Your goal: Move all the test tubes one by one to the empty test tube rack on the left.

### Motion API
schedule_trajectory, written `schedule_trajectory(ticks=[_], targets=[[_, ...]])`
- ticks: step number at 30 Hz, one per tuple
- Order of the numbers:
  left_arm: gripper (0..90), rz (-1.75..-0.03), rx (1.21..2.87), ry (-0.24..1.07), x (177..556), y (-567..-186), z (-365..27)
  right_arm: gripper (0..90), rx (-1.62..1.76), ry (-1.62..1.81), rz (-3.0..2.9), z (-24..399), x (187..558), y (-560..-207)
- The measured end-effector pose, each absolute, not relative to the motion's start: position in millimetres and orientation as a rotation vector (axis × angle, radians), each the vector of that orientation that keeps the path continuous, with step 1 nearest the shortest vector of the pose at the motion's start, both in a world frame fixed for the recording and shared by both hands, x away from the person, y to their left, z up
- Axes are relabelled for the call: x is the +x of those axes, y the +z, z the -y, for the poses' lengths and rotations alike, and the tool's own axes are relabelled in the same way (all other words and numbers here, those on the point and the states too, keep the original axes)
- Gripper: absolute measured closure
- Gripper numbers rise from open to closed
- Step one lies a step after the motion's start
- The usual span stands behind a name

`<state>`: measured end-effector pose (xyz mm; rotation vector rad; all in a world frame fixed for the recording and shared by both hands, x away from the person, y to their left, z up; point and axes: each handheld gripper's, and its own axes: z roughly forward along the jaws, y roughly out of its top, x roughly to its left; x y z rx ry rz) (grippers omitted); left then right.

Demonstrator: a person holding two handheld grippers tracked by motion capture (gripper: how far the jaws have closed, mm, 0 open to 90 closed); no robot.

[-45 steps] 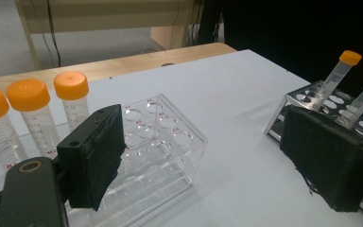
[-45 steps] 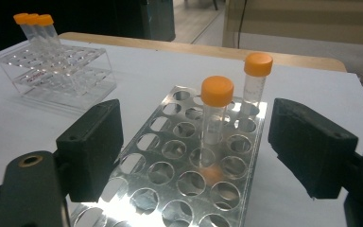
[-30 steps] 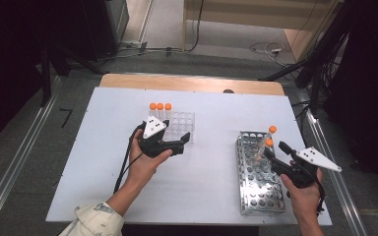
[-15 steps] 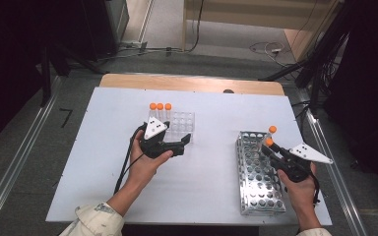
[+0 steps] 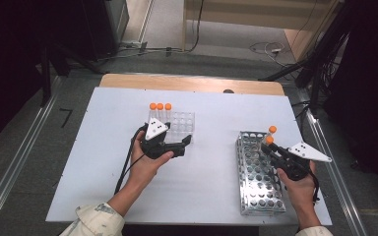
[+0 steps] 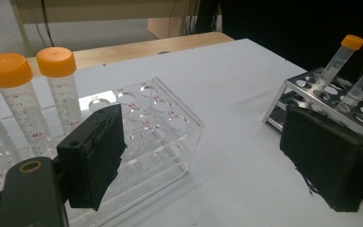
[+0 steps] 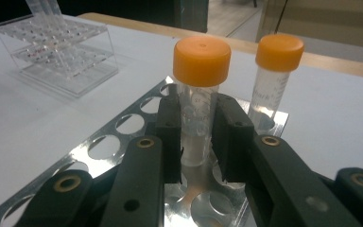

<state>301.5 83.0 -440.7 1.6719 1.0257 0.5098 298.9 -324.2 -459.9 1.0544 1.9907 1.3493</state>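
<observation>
We see a white table (image 5: 103,162) on a grey floor (image 5: 19,147). Our right gripper (image 7: 197,137), jaws just closed, clamps an orange-capped tube (image 7: 197,101) standing in the metal rack (image 5: 256,187). Our left gripper (image 6: 208,161) gapes wide beside the clear rack (image 6: 156,127).

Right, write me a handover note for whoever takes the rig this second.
Right gripper: fingers have just closed on an orange-capped tube standing in the metal rack; a second tube stands just behind it.
Left gripper: open, holding nothing, beside the clear rack.
Done: three capped tubes stand in the clear rack.
Left, probably: lift the gripped tube across, then the last one.
</observation>
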Motion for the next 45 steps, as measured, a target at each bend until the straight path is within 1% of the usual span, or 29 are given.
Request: schedule_trajectory(ticks=[18,23,29,36,45], targets=[[15.2,-1.018,1.668,0.513,299.6,-436.8,-82.3,72.0,1.002,1.376,-1.869,318.9,278.5,-419.3],[14.3,-1.016,1.672,0.513,299.0,-435.7,-82.4,72.0,0.99,1.407,-1.866,311.0,271.6,-408.0],[14.3,-0.998,1.659,0.507,295.6,-429.4,-80.2,72.0,0.973,1.434,-1.906,291.2,268.8,-400.2],[14.3,-0.943,1.637,0.473,285.2,-414.5,-73.3,72.0,0.927,1.449,-1.984,255.2,264.4,-391.2],[14.5,-0.872,1.635,0.456,272.5,-402.6,-65.0,72.1,0.931,1.385,-2.121,209.4,270.2,-402.3]])
